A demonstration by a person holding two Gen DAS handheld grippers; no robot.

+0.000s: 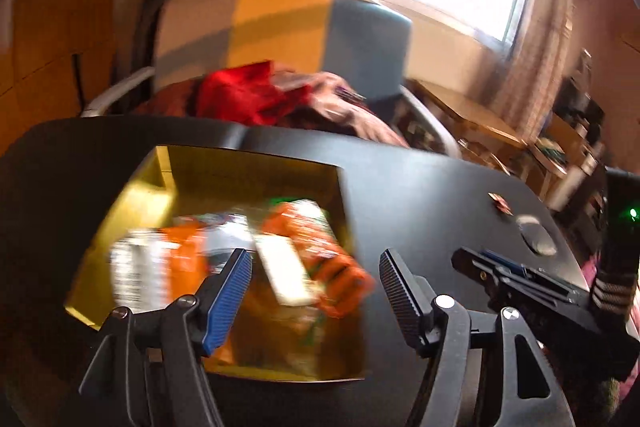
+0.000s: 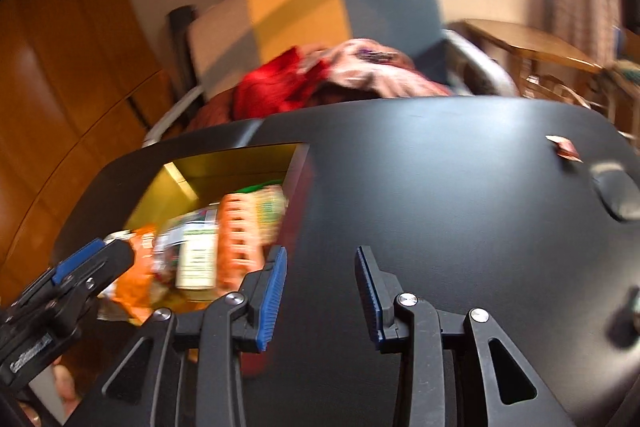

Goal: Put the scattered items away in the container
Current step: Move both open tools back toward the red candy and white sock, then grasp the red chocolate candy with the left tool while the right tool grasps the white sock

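Observation:
A box with a gold inside (image 1: 248, 167) sits on the black table (image 1: 420, 195). In it lie several snack packets, among them an orange one (image 1: 320, 239) and a white bar (image 1: 284, 275). My left gripper (image 1: 316, 267) hangs open above the box's right edge with nothing between its fingers. My right gripper (image 2: 322, 275) is open over bare table just right of the box (image 2: 240, 159), also holding nothing. A small reddish wrapper (image 2: 564, 149) lies at the table's far right. The left gripper (image 2: 92, 255) shows at the lower left of the right wrist view.
A round grey disc (image 2: 616, 195) lies near the wrapper (image 1: 500, 205). Behind the table stands a chair (image 1: 360, 39) piled with red and patterned cloth (image 1: 248, 91). A wooden table (image 2: 528, 43) stands at the back right, with a bright window above.

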